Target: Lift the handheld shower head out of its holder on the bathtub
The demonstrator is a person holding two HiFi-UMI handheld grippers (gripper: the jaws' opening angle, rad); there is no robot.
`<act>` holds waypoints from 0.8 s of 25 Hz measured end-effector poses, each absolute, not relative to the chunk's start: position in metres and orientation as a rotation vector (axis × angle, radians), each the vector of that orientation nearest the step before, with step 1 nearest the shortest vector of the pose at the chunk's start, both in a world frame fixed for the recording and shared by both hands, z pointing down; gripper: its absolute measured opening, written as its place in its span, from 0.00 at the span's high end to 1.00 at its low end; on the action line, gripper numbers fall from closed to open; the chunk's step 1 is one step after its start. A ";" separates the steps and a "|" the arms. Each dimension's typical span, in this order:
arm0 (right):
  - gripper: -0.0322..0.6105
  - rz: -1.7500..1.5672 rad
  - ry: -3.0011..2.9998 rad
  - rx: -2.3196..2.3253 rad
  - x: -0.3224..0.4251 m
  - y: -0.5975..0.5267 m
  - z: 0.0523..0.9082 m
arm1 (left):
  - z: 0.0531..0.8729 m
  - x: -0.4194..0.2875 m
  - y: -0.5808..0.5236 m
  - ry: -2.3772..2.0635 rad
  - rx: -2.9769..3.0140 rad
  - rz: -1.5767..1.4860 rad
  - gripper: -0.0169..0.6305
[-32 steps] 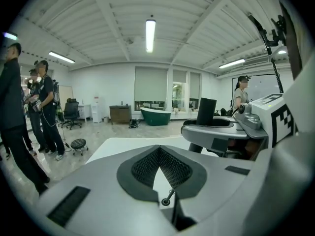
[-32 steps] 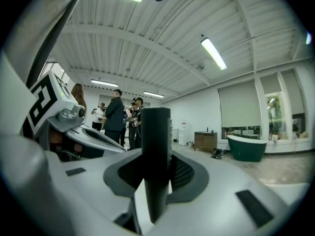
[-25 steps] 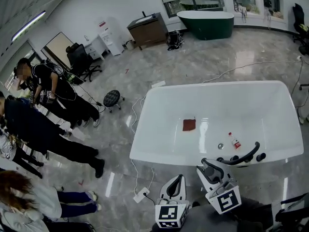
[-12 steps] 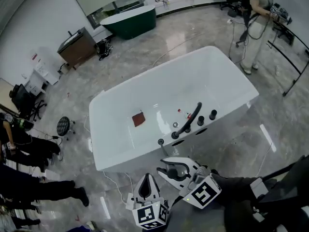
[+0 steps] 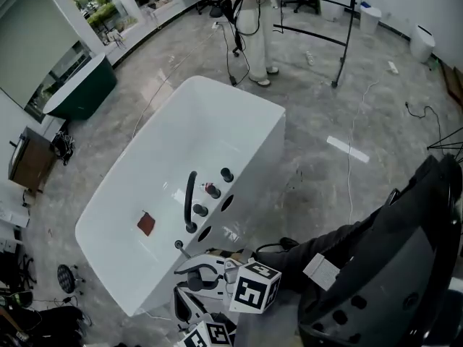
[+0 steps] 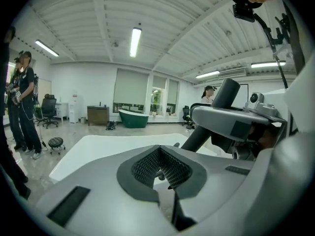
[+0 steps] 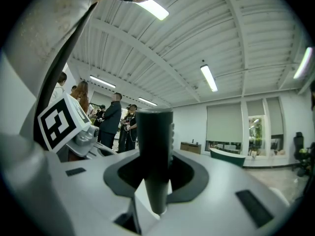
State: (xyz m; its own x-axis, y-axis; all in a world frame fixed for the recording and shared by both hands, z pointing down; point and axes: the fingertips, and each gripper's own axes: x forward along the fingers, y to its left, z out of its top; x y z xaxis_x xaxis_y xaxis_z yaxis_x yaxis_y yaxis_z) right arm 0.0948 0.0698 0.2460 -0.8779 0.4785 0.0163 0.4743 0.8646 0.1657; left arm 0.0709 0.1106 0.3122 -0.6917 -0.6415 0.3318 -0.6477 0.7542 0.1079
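- The white rectangular bathtub (image 5: 217,114) runs diagonally from the lower left to the upper centre of the head view. Its right-hand rim borders open grey marble floor (image 5: 325,114).
- The black curved handheld shower head (image 5: 189,194) rests along that rim, left of centre and not lifted. Black round knobs (image 5: 227,173) stand in line just beside it, apart from it.
- A dark red square patch (image 5: 146,223) lies on the tub floor, well clear of the rim.
- The right gripper (image 5: 187,270), at lower centre, sits just short of the near rim, below the shower head's lower end. Its jaws stand apart. In the right gripper view the dark handle rises in the gap, with clearance to both pads.
- The left gripper (image 6: 158,154) is at the bottom edge of the head view. Its jaws are drawn together with nothing between them.
- A standing person (image 5: 253,20) and a black tubular frame (image 5: 340,42) occupy the top of the frame, apart from the tub's far end.
- A dark green bathtub (image 5: 79,89) stands at upper left, well apart.
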 end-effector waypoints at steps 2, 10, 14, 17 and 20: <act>0.78 0.252 3.023 0.763 0.091 0.069 0.245 | 0.308 0.069 0.111 -2.601 1.006 0.030 0.97; 0.78 0.221 3.017 0.803 0.112 0.047 0.235 | 0.293 0.096 0.093 -2.629 0.970 0.036 0.97; 0.78 0.202 3.011 0.806 0.121 0.046 0.223 | 0.280 0.106 0.097 -2.643 0.949 0.038 0.97; 0.78 0.216 2.998 0.792 0.113 0.034 0.219 | 0.279 0.099 0.093 -2.669 0.939 0.045 0.97; 0.78 0.223 2.988 0.786 0.101 0.025 0.231 | 0.288 0.091 0.090 -2.689 0.930 0.065 0.97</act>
